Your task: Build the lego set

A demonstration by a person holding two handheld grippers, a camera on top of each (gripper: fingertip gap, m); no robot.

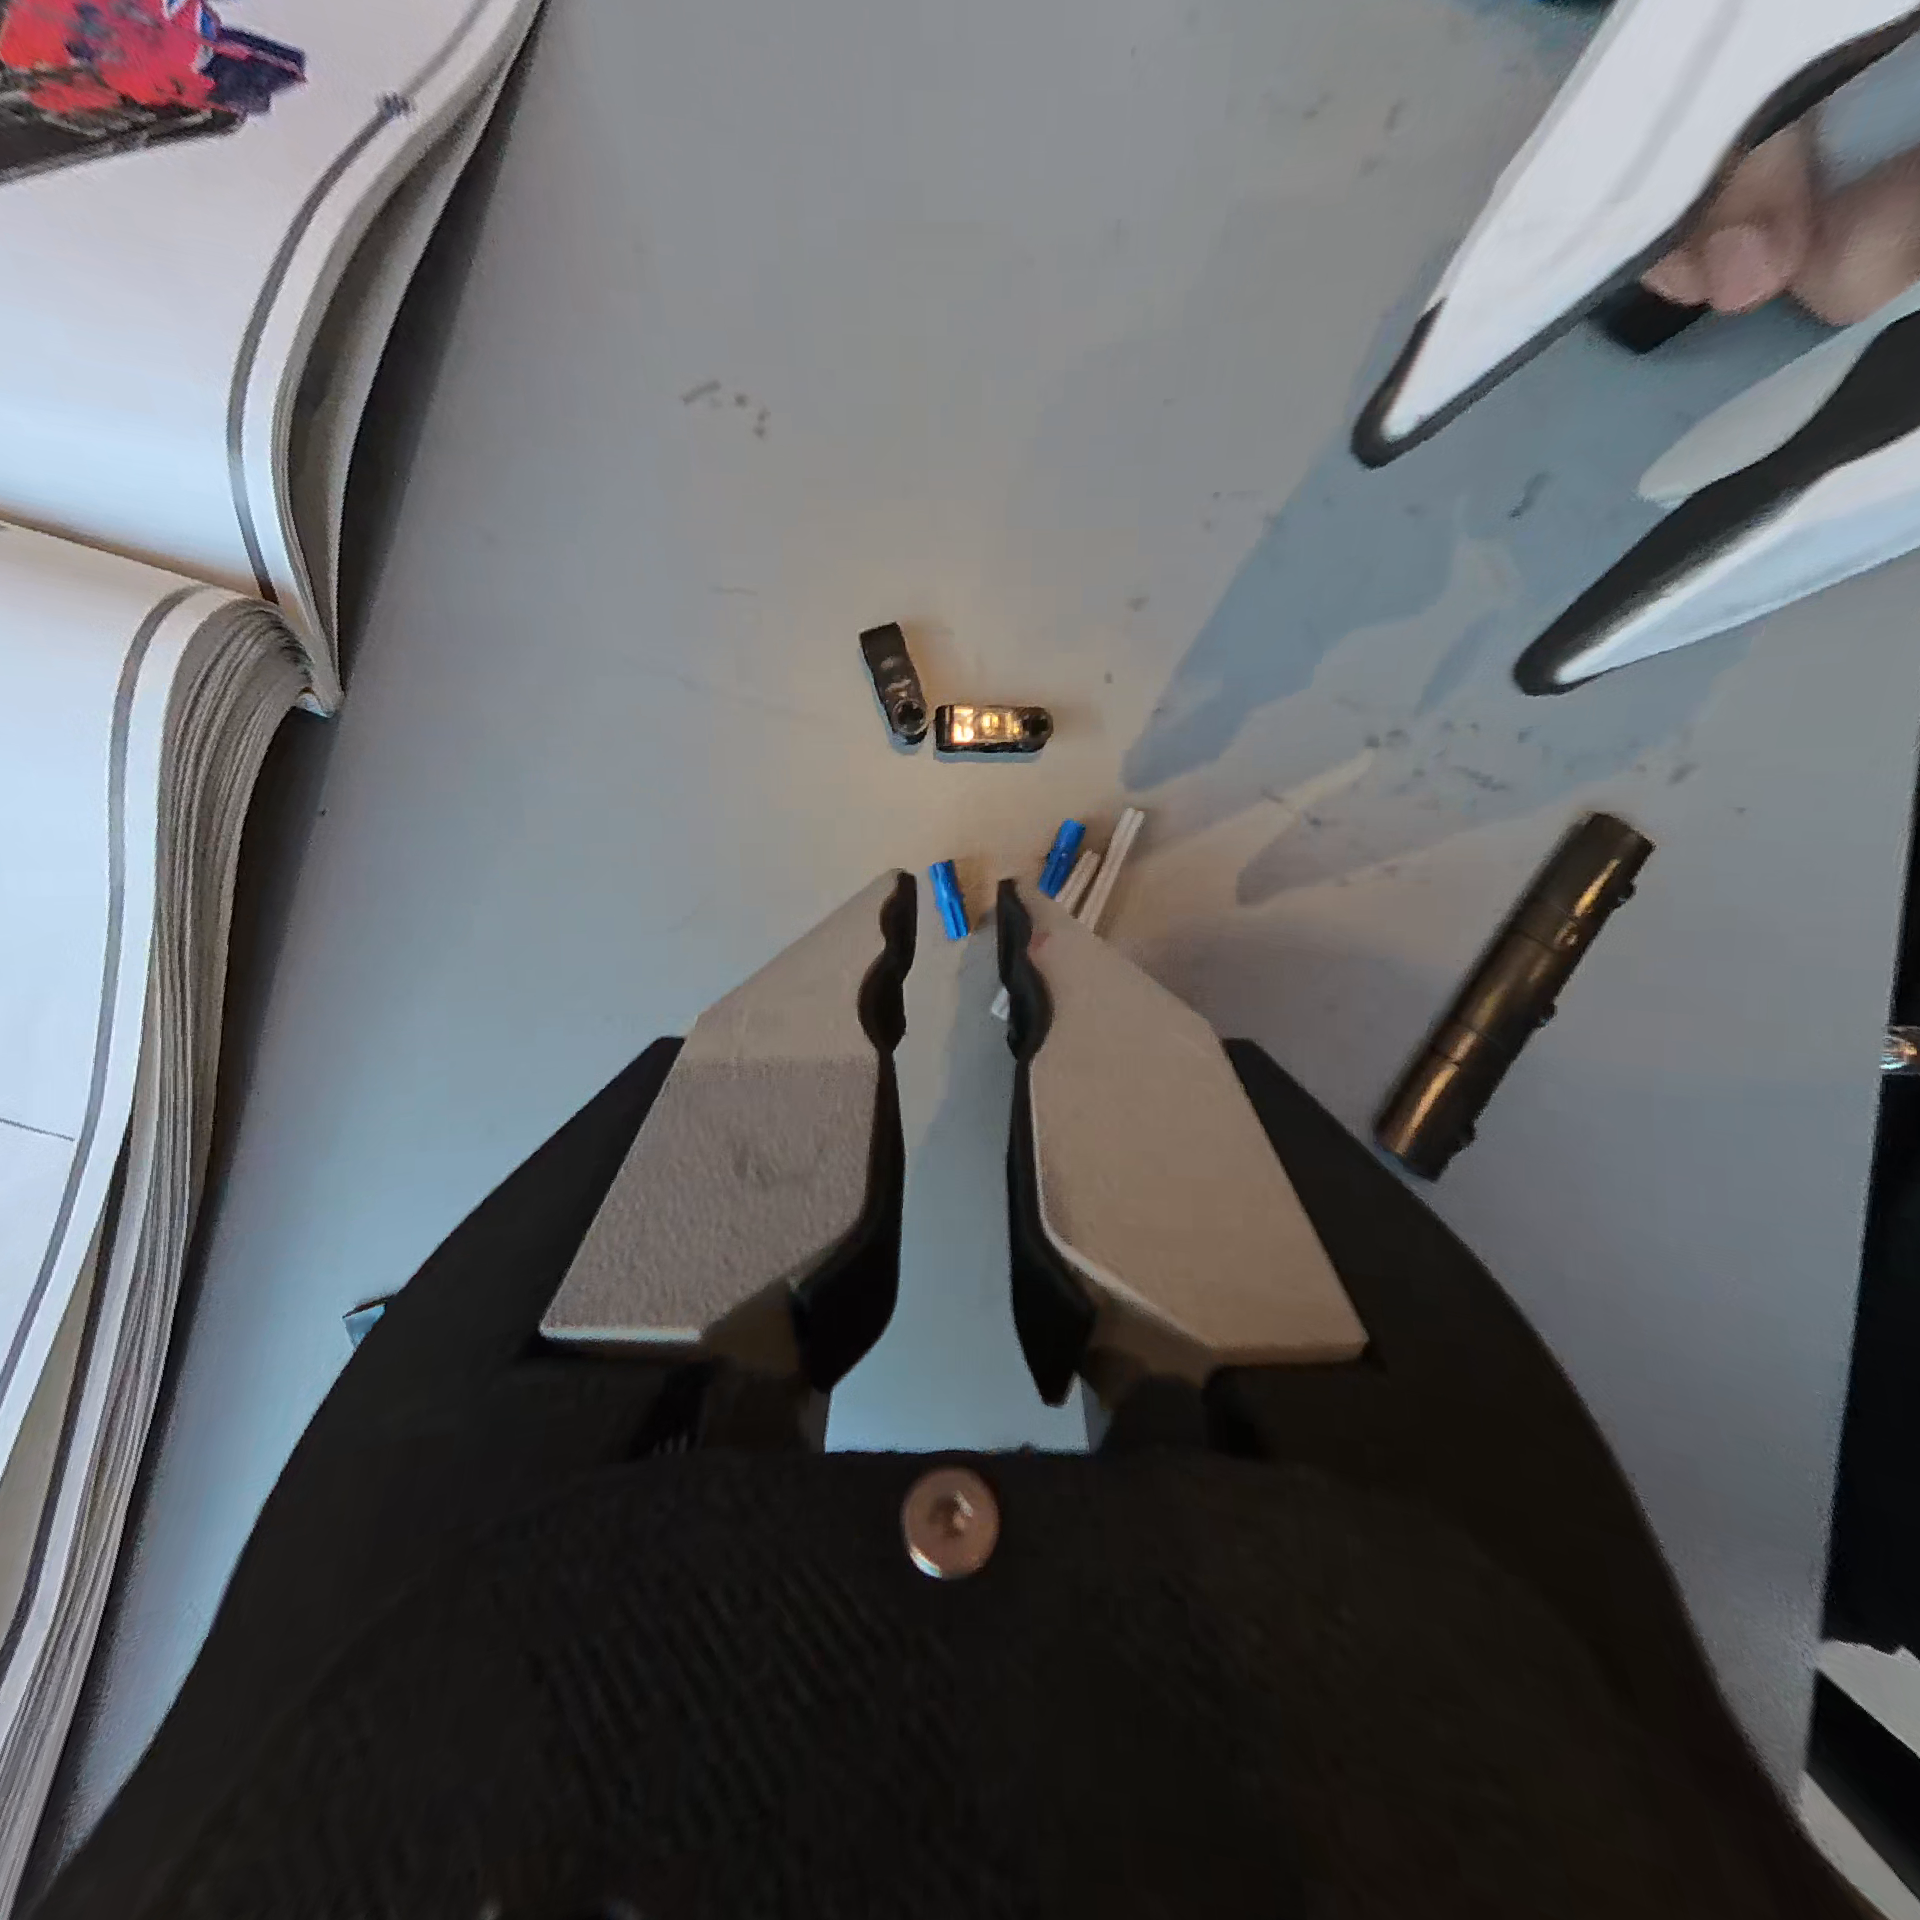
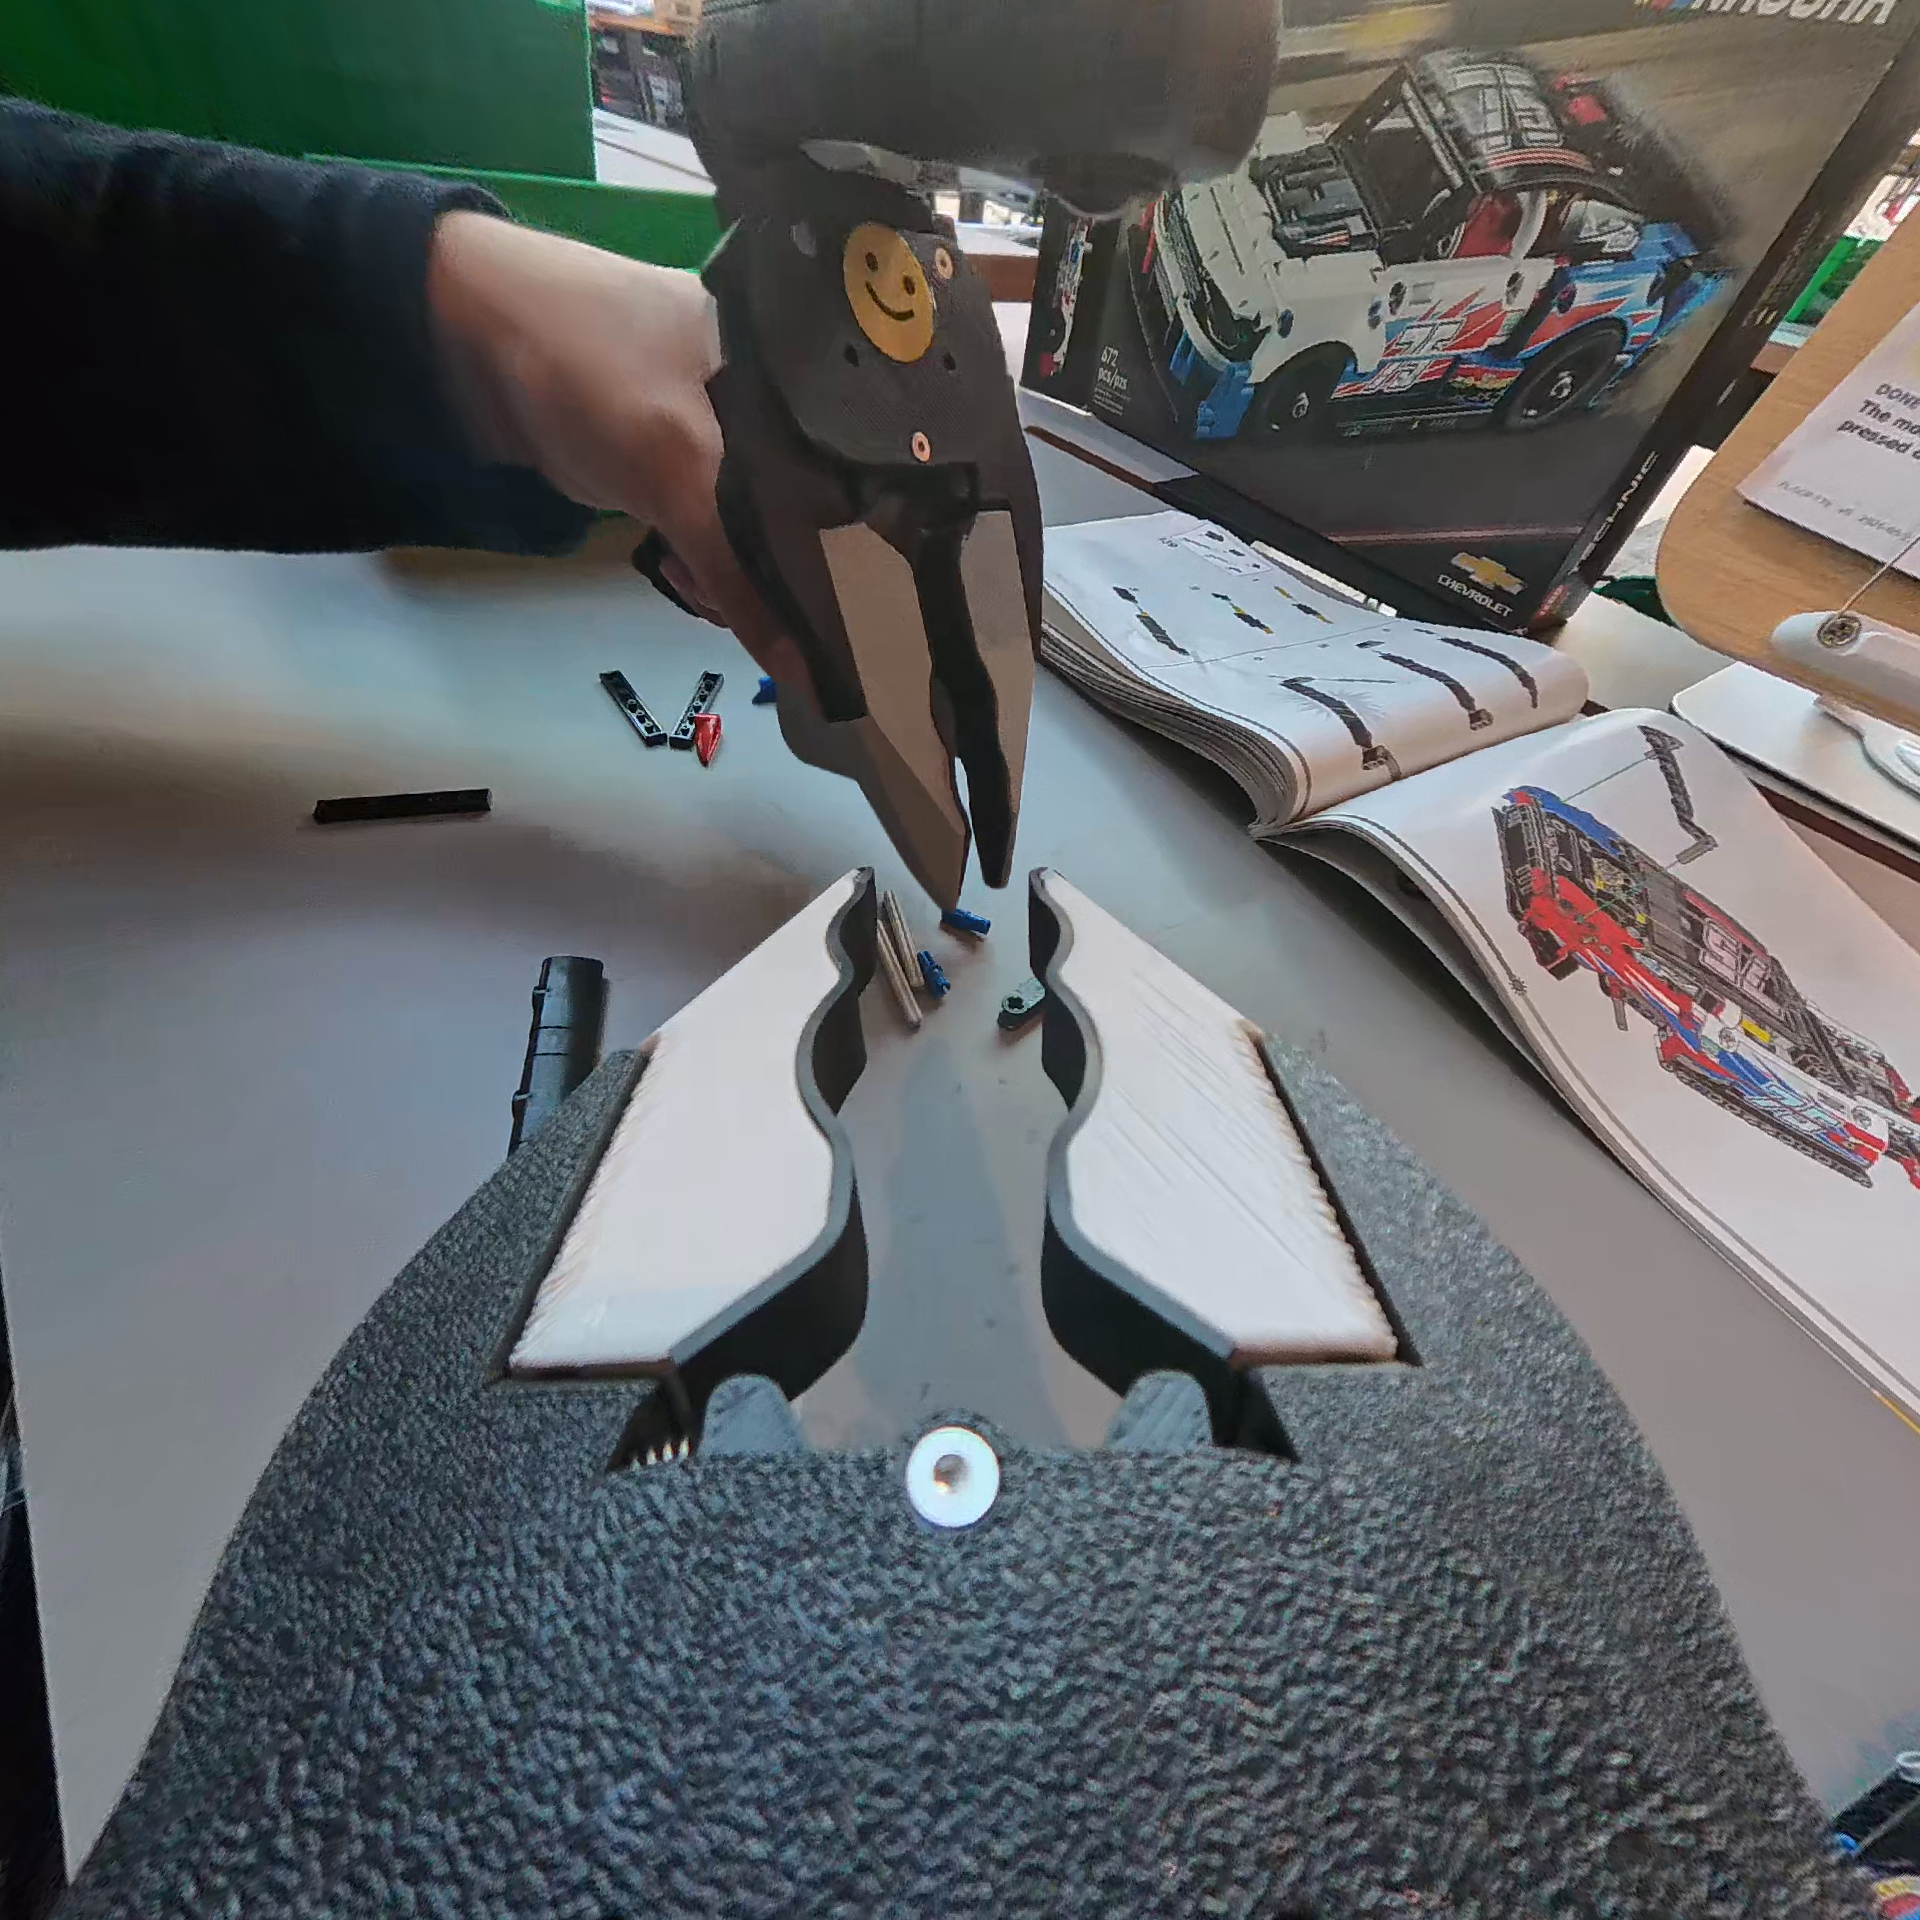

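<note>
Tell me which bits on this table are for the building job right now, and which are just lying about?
In use:
- left tongs
- blue pin at their tips
- second blue pin
- grey axles
- two small black connectors
- open instruction booklet

Lying about:
- black cylinder piece
- black beams farther off
- set's box
- right tongs, open, empty

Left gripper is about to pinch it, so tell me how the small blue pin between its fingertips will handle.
The blue pin is tiny and round-bodied, lying flat on the table, so a nudge would probably roll it. It looks like rigid plastic, likely very light. The left gripper stands open, its broad fingers dwarfing the pin, so it may slip.
</note>
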